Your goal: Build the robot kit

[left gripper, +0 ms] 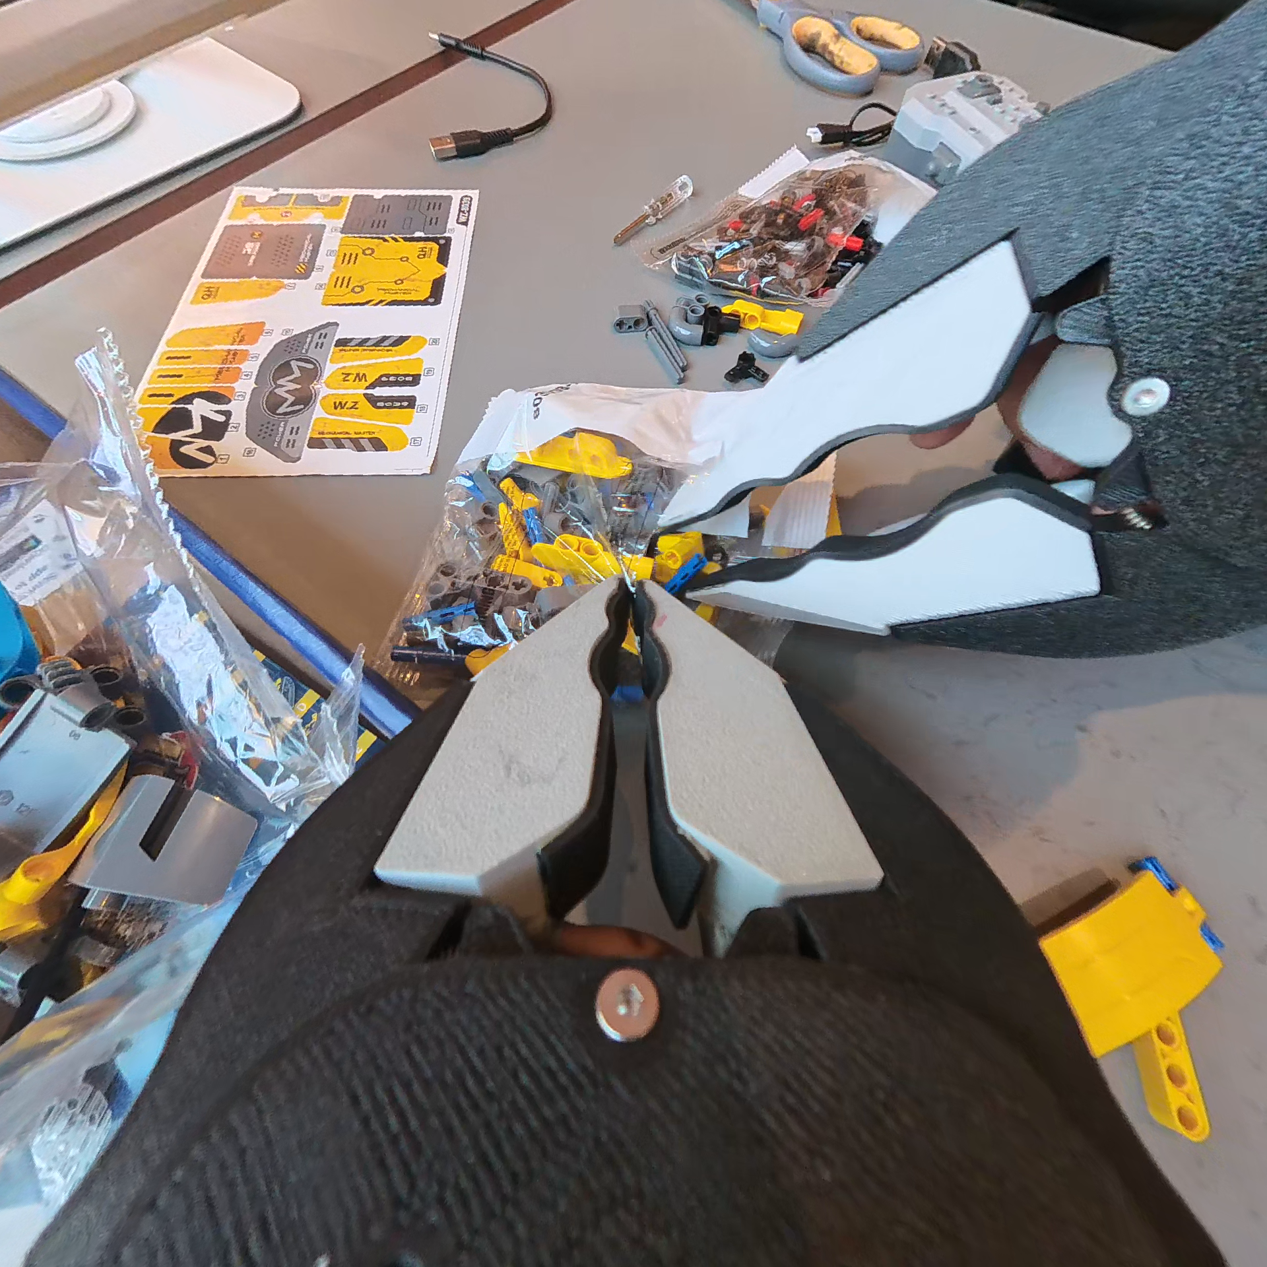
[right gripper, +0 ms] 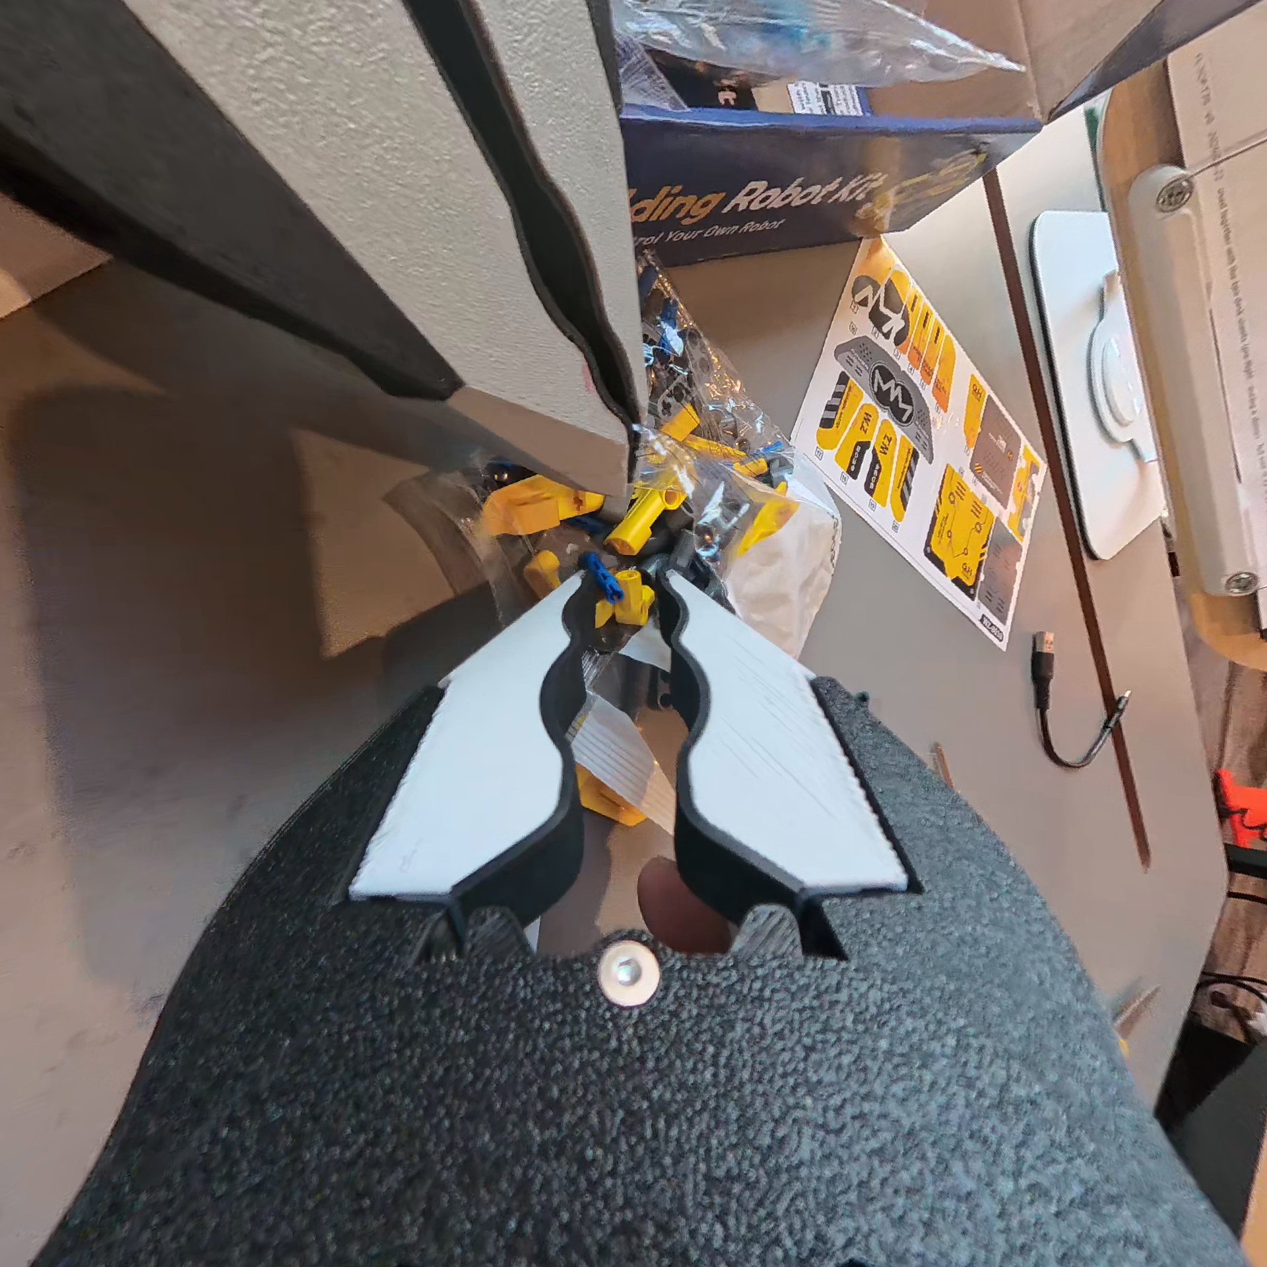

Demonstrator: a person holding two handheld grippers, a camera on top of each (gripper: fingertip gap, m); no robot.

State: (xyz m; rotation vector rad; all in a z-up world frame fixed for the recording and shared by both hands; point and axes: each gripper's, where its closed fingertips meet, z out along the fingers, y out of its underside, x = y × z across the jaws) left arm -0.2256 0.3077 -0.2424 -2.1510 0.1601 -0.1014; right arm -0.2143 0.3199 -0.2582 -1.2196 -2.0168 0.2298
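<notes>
From the left wrist view, the left gripper [left gripper: 634, 596] has its two grey fingers pressed together, pinching the clear plastic of the bag [left gripper: 548, 541] full of yellow, grey and blue bricks. The bag lies in the middle of the table [left gripper: 617, 123]. The right gripper [left gripper: 675, 555] comes in from the right with its white fingers spread a little, and its tips are at the torn white end of the same bag. Past the bag lie the sticker sheet [left gripper: 305, 332], a second bag [left gripper: 775, 233] of dark and red bits, some loose pieces [left gripper: 713, 326], a black cable [left gripper: 493, 103] and scissors [left gripper: 843, 38] near the far edge. The blue box [left gripper: 226, 548] sits at the left, with crinkly plastic and parts inside. A yellow piece [left gripper: 1131, 960] lies alone on bare table at the right. From the right wrist view, the right gripper [right gripper: 620, 583] is spread apart, with a small yellow and blue part and the bag [right gripper: 692, 480] just between and beyond its tips. The left gripper [right gripper: 627, 418] fills the top left, pinching the bag's plastic. The sticker sheet [right gripper: 925, 439] lies well apart from the bag, with bare table between them.
</notes>
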